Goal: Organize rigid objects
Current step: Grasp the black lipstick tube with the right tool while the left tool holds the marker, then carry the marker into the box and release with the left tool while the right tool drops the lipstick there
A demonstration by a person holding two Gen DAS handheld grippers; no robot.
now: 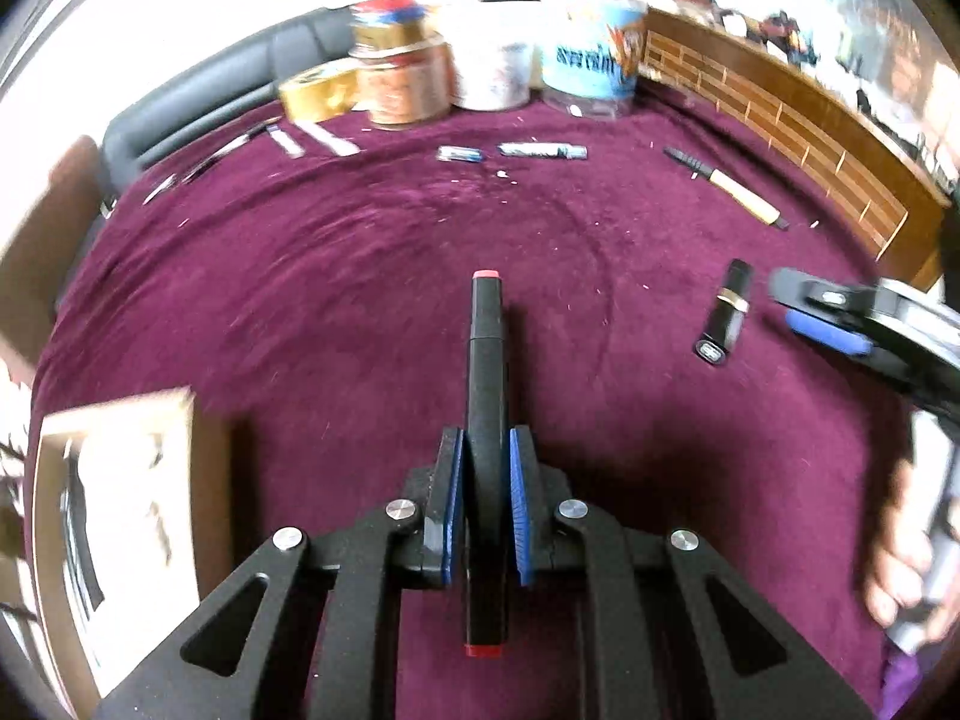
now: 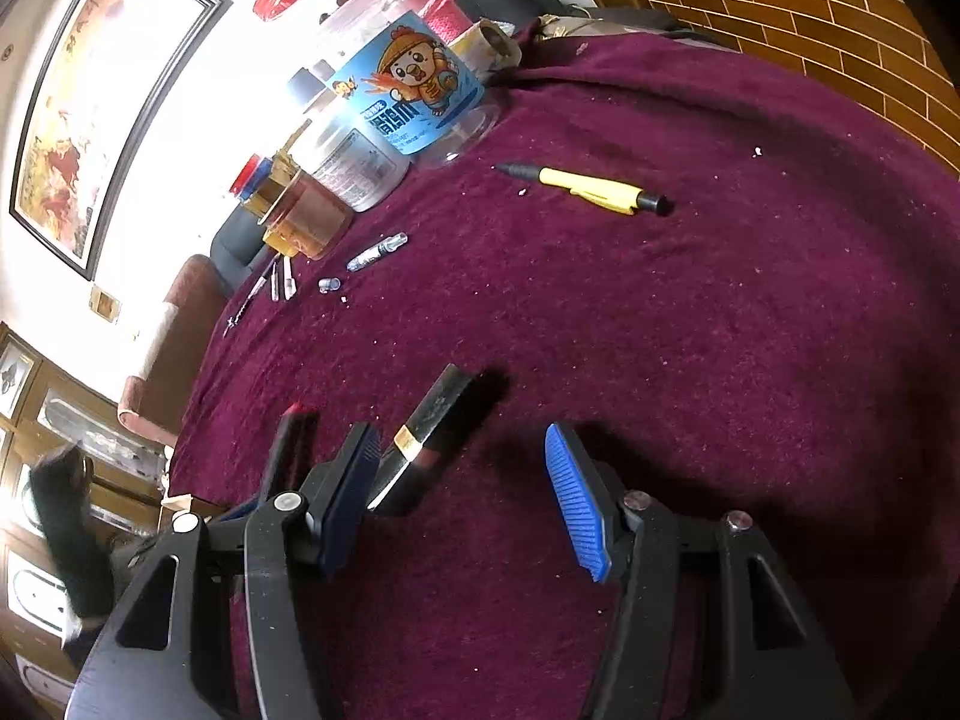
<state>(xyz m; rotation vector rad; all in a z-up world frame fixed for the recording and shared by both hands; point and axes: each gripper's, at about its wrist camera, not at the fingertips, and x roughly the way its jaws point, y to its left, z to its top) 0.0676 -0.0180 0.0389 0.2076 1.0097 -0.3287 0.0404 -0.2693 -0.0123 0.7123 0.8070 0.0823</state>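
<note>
My left gripper (image 1: 486,450) is shut on a black marker with red ends (image 1: 487,372), held above the purple cloth. It also shows in the right wrist view (image 2: 291,450). A black and gold lipstick (image 1: 723,315) lies on the cloth to the right; in the right wrist view the lipstick (image 2: 429,420) lies just ahead of my open, empty right gripper (image 2: 468,456), next to its left finger. A yellow and black pen (image 2: 591,187) lies farther back; it also shows in the left wrist view (image 1: 729,189). My right gripper (image 1: 822,324) shows at the right edge of the left wrist view.
A cardboard box (image 1: 114,516) sits at the lower left. Jars and tape rolls (image 1: 414,78) and a blue-labelled plastic jar (image 2: 396,102) stand at the table's far edge. Small vials (image 1: 543,150), a cap (image 2: 329,284) and thin pens (image 1: 228,147) lie near them.
</note>
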